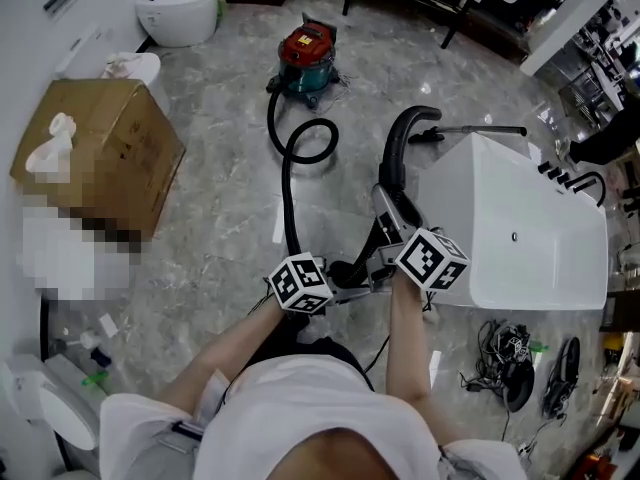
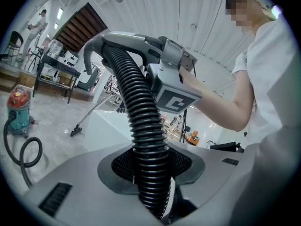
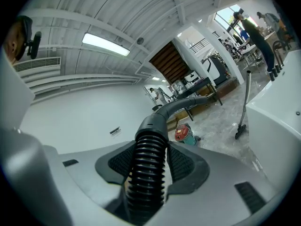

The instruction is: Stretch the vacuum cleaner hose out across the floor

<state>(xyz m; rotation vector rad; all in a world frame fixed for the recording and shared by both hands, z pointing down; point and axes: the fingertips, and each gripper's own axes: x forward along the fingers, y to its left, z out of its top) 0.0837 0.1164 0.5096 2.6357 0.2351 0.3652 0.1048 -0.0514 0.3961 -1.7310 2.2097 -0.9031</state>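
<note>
Toward the far end of the marble floor stands one red-and-teal vacuum cleaner. Its one black ribbed hose leaves the canister, lies in a single loop on the floor, then rises to the person mid-floor, just beside one white tub. Both grippers grip this same hose. The left gripper is clamped round the ribbed part, and the right gripper is clamped further along, just below the smooth cuff of the curved handle tube. One wand lies apart on the floor by the tub's far corner.

The hose looks light and bends easily, though it is probably springy enough to curl back. Its ribs should keep the pads from slipping. The stiff cuff end seems the best place to pull from. A hard tug may drag the canister along.
</note>
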